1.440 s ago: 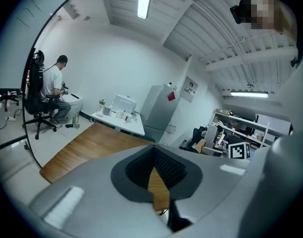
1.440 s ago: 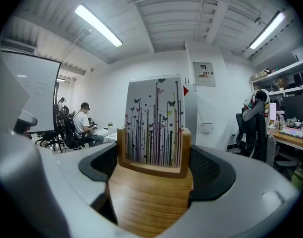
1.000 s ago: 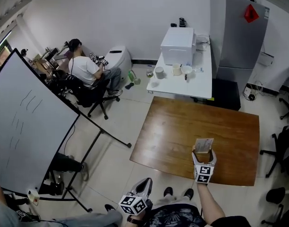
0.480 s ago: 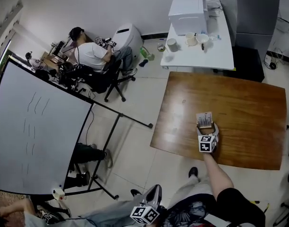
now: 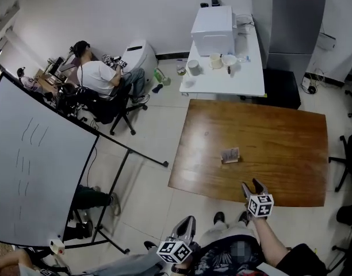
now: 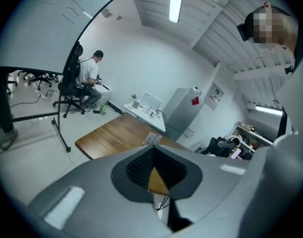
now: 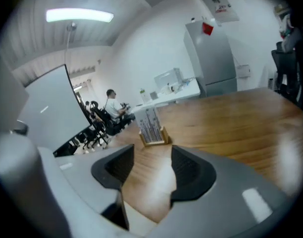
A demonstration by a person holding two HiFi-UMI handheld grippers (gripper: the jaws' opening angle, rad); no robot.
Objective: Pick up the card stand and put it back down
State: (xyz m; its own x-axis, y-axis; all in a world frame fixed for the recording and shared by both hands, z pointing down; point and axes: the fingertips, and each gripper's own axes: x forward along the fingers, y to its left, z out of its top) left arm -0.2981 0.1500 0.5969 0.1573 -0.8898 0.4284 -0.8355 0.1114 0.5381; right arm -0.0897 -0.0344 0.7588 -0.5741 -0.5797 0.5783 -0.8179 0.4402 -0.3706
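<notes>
Grain-streaked wood forms the brown rectangular table [image 5: 279, 125], where the wooden card stand with its upright printed card [image 5: 230, 155] sits in the left half, nearer the front edge. The grey right gripper [image 5: 251, 184], at the stand a second ago, now hovers at the front edge, its ribbed jaws closing on nothing (bare tabletop between them), with the stand ahead and apart. The grey left gripper [image 5: 187, 220] hangs off the table, jaws together, empty.

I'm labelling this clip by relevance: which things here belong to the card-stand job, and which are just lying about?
Job: card stand; wooden table under it; right gripper, jaws closing, nothing between them.
Lying about: white table; white box; cups; whiteboard; grey cabinet.
</notes>
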